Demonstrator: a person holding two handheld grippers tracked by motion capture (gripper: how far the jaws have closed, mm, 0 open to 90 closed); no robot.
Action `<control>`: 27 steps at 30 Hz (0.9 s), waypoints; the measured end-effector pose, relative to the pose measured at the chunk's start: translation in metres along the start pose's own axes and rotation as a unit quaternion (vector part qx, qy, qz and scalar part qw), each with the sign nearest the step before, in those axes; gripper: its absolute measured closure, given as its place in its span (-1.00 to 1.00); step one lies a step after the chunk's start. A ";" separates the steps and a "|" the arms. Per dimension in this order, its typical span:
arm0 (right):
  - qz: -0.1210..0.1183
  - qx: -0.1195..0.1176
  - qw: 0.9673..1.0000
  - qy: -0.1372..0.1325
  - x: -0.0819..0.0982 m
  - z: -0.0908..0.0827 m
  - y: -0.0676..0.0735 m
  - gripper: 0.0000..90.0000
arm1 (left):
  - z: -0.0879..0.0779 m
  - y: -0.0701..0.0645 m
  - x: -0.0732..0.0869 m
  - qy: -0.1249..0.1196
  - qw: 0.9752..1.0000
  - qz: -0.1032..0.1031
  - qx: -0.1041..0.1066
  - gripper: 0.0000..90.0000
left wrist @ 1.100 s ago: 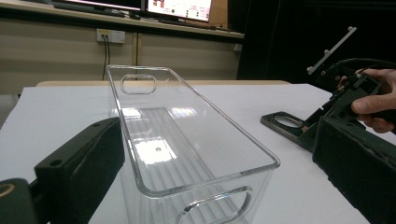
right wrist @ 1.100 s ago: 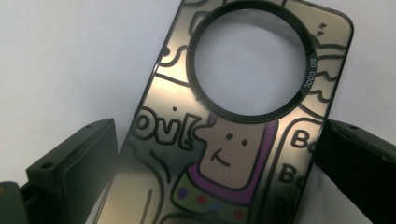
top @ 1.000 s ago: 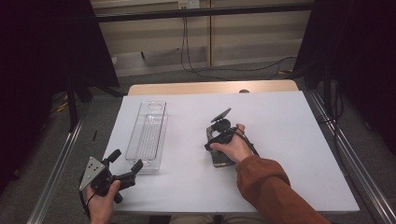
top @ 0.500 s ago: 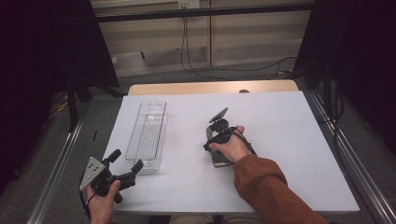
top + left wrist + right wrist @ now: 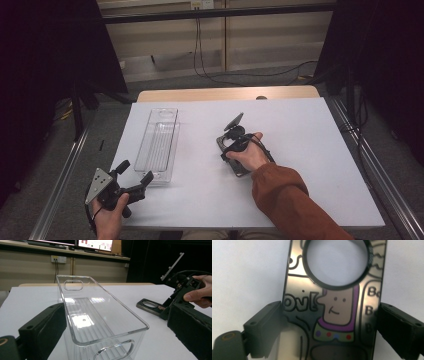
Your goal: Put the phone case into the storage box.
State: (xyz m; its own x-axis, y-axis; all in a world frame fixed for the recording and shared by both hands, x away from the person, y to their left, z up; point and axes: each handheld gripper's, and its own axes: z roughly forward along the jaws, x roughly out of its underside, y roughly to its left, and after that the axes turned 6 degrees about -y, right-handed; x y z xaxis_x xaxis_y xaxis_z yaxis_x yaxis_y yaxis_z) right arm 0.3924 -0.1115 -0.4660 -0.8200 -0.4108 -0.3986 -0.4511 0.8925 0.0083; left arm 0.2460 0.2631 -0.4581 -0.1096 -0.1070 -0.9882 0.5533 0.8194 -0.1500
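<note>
A flat dark plate (image 5: pixel 337 307) with a cartoon print and a round hole lies on the white table (image 5: pixel 310 150), partly under the person's right hand (image 5: pixel 247 155). My right gripper (image 5: pixel 329 322) points down over it; its jaws have just been closing, and each pad now touches a long edge of the plate (image 5: pixel 241 170). A clear plastic bin (image 5: pixel 160 142) stands empty, left of centre. At the near left corner, my left gripper (image 5: pixel 135 171) is open. The bin's near end (image 5: pixel 85 320) sits between its jaws, seen in the left gripper view (image 5: pixel 112 322).
The right gripper (image 5: pixel 182 285) and the plate (image 5: pixel 150 305) sit right of the bin. A wooden strip (image 5: pixel 225 94) runs along the table's far edge. Metal rails (image 5: pixel 370 165) flank both sides. Cables (image 5: pixel 210 70) lie on the floor behind.
</note>
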 end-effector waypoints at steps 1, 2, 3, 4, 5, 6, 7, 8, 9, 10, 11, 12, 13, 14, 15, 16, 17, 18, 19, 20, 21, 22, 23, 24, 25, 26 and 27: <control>0.003 0.001 1.000 0.001 0.000 0.000 0.000 -0.76 | 0.000 0.000 0.000 0.001 1.000 0.000 0.001 -0.95; 0.006 0.001 1.000 0.002 0.000 -0.001 0.001 -0.75 | 0.000 0.000 0.000 0.001 1.000 0.000 0.000 -0.95; 0.004 0.002 1.000 0.001 0.000 -0.001 0.001 -0.74 | 0.001 0.000 0.000 0.001 1.000 -0.001 0.001 -0.95; -0.002 0.001 1.000 -0.002 0.000 -0.001 0.000 -0.74 | 0.001 0.000 0.000 0.001 1.000 0.000 0.000 -0.95; -0.007 0.000 1.000 -0.005 0.000 -0.001 0.000 -0.74 | 0.001 0.000 0.000 0.004 1.000 0.003 -0.003 -0.95; -0.008 -0.002 1.000 -0.006 0.000 -0.001 0.000 -0.73 | 0.002 0.000 0.000 0.005 1.000 0.003 -0.002 -0.95; -0.014 -0.002 1.000 -0.005 0.000 -0.001 0.000 -0.73 | 0.002 0.000 0.001 0.006 1.000 0.003 -0.002 -0.95; -0.015 0.000 1.000 -0.001 0.000 -0.002 0.000 -0.73 | 0.002 0.000 0.001 0.005 1.000 0.003 -0.001 -0.95; -0.012 -0.002 1.000 -0.002 0.000 -0.002 0.001 -0.73 | 0.002 0.000 0.001 0.005 1.000 0.002 0.001 -0.95; -0.017 -0.002 1.000 -0.001 0.000 -0.002 0.000 -0.73 | 0.002 0.000 0.001 0.004 1.000 0.000 -0.002 -0.95; -0.019 -0.005 1.000 -0.003 0.000 -0.002 0.000 -0.73 | 0.001 0.000 0.001 0.003 1.000 0.000 -0.002 -0.95; -0.020 -0.006 1.000 -0.003 0.000 -0.002 -0.001 -0.73 | 0.001 0.000 0.001 0.004 1.000 -0.001 -0.003 -0.95; -0.018 -0.005 1.000 0.000 0.000 -0.003 0.000 -0.73 | 0.001 0.000 0.001 0.004 1.000 -0.001 -0.003 -0.95; -0.021 -0.007 1.000 -0.002 0.000 -0.002 0.000 -0.73 | 0.001 0.000 0.001 0.003 1.000 -0.001 -0.002 -0.95; -0.024 -0.009 1.000 -0.001 0.000 -0.003 0.000 -0.73 | 0.001 0.000 0.001 0.003 1.000 0.000 -0.002 -0.95; -0.026 -0.008 1.000 -0.001 0.000 -0.003 0.000 -0.73 | 0.001 0.000 0.001 0.003 1.000 -0.001 -0.002 -0.95; -0.026 -0.014 1.000 -0.008 0.001 -0.003 0.000 -0.73 | 0.001 0.000 0.001 0.003 1.000 -0.001 -0.002 -0.95; -0.029 -0.013 0.999 -0.010 0.001 -0.003 0.000 -0.73 | 0.001 0.000 0.001 0.003 1.000 -0.001 -0.003 -0.95; -0.025 -0.009 1.000 -0.010 0.001 -0.005 0.001 -0.73 | 0.001 0.000 0.001 0.004 1.000 0.000 -0.003 -0.95; -0.027 -0.011 0.999 -0.013 0.002 -0.005 0.000 -0.73 | 0.001 0.000 0.001 0.004 1.000 -0.001 -0.003 -0.95; -0.032 -0.013 0.999 -0.016 0.002 -0.006 -0.001 -0.73 | 0.001 0.000 0.001 0.004 1.000 -0.001 -0.003 -0.95; -0.030 -0.011 0.999 -0.015 0.003 -0.007 -0.001 -0.73 | 0.001 0.000 0.001 0.005 1.000 0.001 -0.002 -0.95; -0.028 -0.011 0.999 -0.018 0.003 -0.008 -0.001 -0.73 | 0.001 0.000 0.001 0.003 1.000 -0.001 -0.003 -0.95; -0.026 -0.011 0.999 -0.019 0.003 -0.010 -0.002 -0.73 | 0.001 0.000 0.001 0.003 1.000 -0.001 -0.003 -0.95; -0.030 -0.012 0.999 -0.028 0.003 -0.010 -0.002 -0.73 | 0.001 0.000 0.001 0.003 1.000 -0.001 -0.003 -0.95; -0.029 -0.014 0.999 -0.037 0.004 -0.011 -0.003 -0.73 | 0.001 0.000 0.001 0.003 1.000 -0.001 -0.003 -0.95; -0.026 -0.012 0.999 -0.041 0.004 -0.013 -0.003 -0.73 | 0.001 0.000 0.001 0.003 1.000 -0.001 -0.002 -0.95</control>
State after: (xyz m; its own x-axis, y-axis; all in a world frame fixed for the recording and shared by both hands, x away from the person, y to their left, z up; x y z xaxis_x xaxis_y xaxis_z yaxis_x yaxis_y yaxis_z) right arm 0.3860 -0.1184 -0.4556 -0.7647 -0.4383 -0.4724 -0.5010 0.8654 0.0079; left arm 0.2469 0.2622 -0.4589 -0.1157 -0.1058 -0.9876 0.5498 0.8213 -0.1523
